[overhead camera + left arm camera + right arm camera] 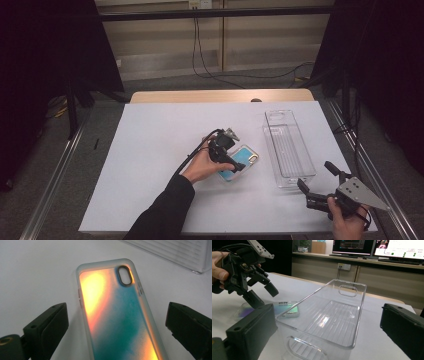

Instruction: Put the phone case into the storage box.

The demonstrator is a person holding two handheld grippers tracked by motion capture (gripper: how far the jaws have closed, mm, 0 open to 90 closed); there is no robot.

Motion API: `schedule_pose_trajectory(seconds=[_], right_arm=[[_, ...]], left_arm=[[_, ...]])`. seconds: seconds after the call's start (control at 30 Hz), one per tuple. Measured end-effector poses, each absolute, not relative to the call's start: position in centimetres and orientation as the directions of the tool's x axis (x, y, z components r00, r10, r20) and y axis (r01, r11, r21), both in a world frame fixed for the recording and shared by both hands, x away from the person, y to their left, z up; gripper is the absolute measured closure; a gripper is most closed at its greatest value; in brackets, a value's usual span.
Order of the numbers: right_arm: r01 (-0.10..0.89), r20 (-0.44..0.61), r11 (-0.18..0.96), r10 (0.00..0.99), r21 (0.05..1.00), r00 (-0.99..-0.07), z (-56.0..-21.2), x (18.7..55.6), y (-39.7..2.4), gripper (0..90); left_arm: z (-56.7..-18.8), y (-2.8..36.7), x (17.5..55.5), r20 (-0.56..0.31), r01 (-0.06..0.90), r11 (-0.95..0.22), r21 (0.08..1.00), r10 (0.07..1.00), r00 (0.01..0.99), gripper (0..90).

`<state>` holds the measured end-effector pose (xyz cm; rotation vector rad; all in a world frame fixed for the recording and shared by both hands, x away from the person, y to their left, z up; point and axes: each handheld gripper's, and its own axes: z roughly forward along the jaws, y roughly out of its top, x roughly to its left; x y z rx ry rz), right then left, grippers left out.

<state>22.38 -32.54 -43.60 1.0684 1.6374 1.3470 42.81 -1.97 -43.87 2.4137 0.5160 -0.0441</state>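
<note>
Right gripper [315, 182] sat nearest, jaws spread, idle at the near end of the clear bin [288, 148]; left gripper [117, 322] hovered over the phone case [120, 315], jaws wide apart and straddling it, case flat on the white table [150, 150] just left of bin; looked like pre-grasp; next: lower, close on the case's long edges.

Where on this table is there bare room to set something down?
The white sheet is bare left of the phone case, and beyond it toward the far wooden edge. It is crowded at the right, between the case, clear bin and right gripper.
</note>
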Motion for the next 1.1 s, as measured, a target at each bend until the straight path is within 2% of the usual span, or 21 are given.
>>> schedule_pose_trajectory(seconds=[0.47, 0.87, 1.1], right_arm=[[0.139, -0.039, 0.096, 0.928, 0.986, -0.370, -43.6, 22.4, -32.6, 0.0], [0.139, -0.039, 0.097, 0.928, 0.986, -0.370, -43.6, 22.4, -32.6, 0.0], [0.139, -0.040, 0.099, 0.927, 0.985, -0.372, -43.6, 22.4, -32.6, 0.0]], left_arm=[[-45.0, -3.1, 42.9, -0.179, 0.388, -0.747, 0.540, 0.348, 0.920, 5.7], [-45.1, -3.9, 42.5, -0.139, 0.369, -0.769, 0.522, 0.350, 0.926, 2.5], [-45.3, -4.3, 41.9, -0.076, 0.341, -0.788, 0.512, 0.354, 0.932, 3.2]])
